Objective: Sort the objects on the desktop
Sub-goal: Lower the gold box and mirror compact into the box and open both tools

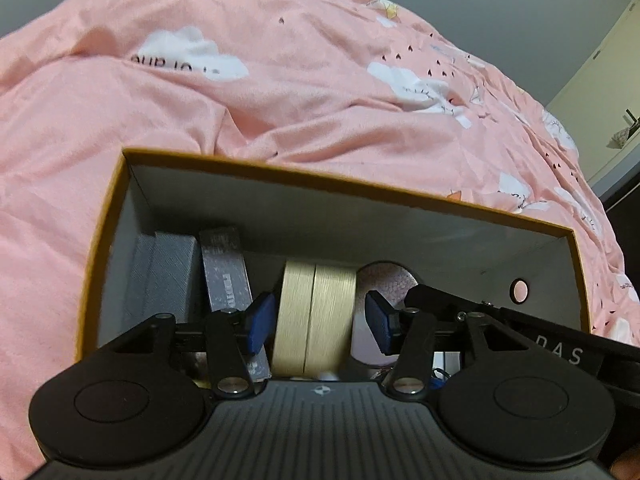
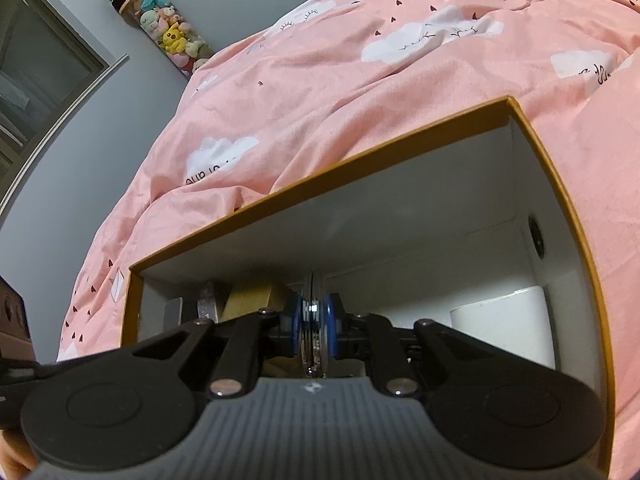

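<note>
Left gripper (image 1: 318, 322) standing open, blue pads (image 1: 262, 320) flanking a cream tape roll (image 1: 314, 318) without pressing it, roll sitting upright on edge inside the orange-rimmed box (image 1: 344, 190). Right gripper (image 2: 314, 326) clamping a thin silvery disc (image 2: 314, 312) edge-on over the same box. Sitting left of the roll: grey packs (image 1: 168, 276), print unreadable. White cylinder (image 2: 506, 324) resting by the box's right wall. Box lying on pink bed cover (image 1: 280, 92), cloud print, lettering illegible.

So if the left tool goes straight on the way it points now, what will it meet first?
Most likely the roll of beige tape: it stands on edge between the open fingers of the left tool, inside the box. Behind it comes the box's far wall, though depth is hard to judge.
</note>
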{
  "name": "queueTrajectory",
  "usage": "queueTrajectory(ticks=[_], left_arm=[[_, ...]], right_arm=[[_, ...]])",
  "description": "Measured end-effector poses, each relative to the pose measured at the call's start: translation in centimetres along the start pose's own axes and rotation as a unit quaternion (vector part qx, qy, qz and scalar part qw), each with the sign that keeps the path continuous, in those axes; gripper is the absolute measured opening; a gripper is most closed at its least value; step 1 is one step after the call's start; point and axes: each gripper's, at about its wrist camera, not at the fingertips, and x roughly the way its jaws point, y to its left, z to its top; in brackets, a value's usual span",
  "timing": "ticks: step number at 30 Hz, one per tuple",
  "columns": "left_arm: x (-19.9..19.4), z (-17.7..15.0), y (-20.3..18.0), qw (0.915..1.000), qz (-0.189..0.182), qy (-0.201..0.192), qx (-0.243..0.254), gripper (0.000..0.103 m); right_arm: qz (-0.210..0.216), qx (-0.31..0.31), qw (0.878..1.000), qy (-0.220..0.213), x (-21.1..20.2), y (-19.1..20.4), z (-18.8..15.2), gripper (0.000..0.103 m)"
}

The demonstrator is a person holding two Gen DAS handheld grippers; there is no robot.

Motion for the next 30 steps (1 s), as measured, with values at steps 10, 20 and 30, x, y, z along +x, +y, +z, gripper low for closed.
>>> queueTrajectory(ticks=[10, 20, 30], left_arm=[[-4.9, 0.1, 0.9, 0.9981, -0.01, -0.061, 0.007, 0.059], [-7.1, -2.0, 2.0, 0.9974, 0.011, -0.068, 0.021, 0.059], [-7.7, -3.8, 3.1, 0.9972, 0.025, -0.069, 0.016, 0.059]], right_arm=[[-0.015, -0.024, 1.0, 0.005, 0.3, 1.2, -0.1, 0.015], [-0.035, -0.055, 0.998, 0.008, 1.1, 3.5, -0.2, 0.016], [-0.01, -0.021, 0.999, 0.04, 2.0, 3.8, -0.5, 0.018]])
